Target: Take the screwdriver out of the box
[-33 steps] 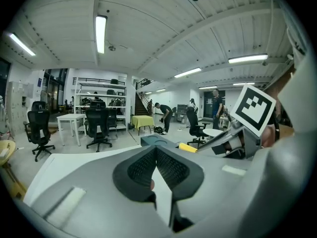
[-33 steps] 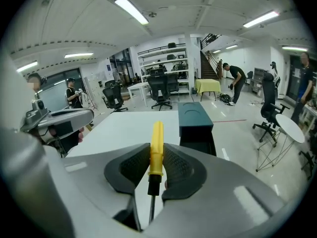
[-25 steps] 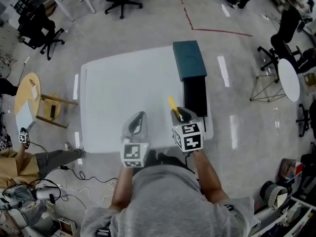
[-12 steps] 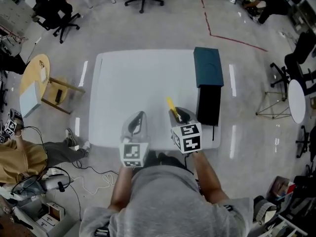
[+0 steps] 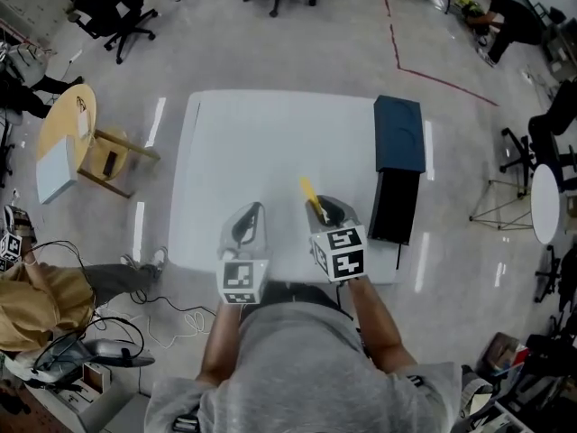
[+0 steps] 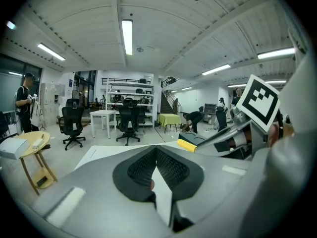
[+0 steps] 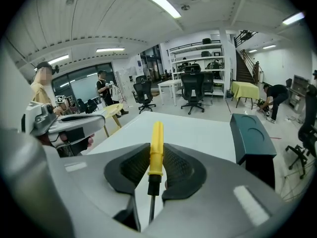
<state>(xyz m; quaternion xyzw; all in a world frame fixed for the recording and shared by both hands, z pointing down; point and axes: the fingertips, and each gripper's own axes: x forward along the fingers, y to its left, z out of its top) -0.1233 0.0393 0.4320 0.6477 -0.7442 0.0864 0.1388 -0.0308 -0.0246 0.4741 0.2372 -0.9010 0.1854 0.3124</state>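
The yellow-handled screwdriver (image 5: 309, 193) is out of the box, clamped in my right gripper (image 5: 321, 209) above the white table (image 5: 261, 142). In the right gripper view the handle (image 7: 157, 145) runs between the pads and the dark shaft points back toward the camera. The box stands at the table's right edge, with a dark teal lid (image 5: 399, 133) and a black body (image 5: 394, 207). My left gripper (image 5: 250, 219) hovers beside the right one, shut with nothing in it (image 6: 152, 158). In the left gripper view the screwdriver's yellow end (image 6: 187, 145) shows to the right.
A round wooden side table (image 5: 63, 147) stands left of the table. Office chairs (image 5: 113, 12) and a person (image 5: 505, 16) are across the floor. Cables lie on the floor at lower left (image 5: 135, 332). The box (image 7: 252, 135) sits right of the held screwdriver.
Both grippers have moved left across the table, away from the box, with the screwdriver still in the right one. The gap between right gripper and box has widened.
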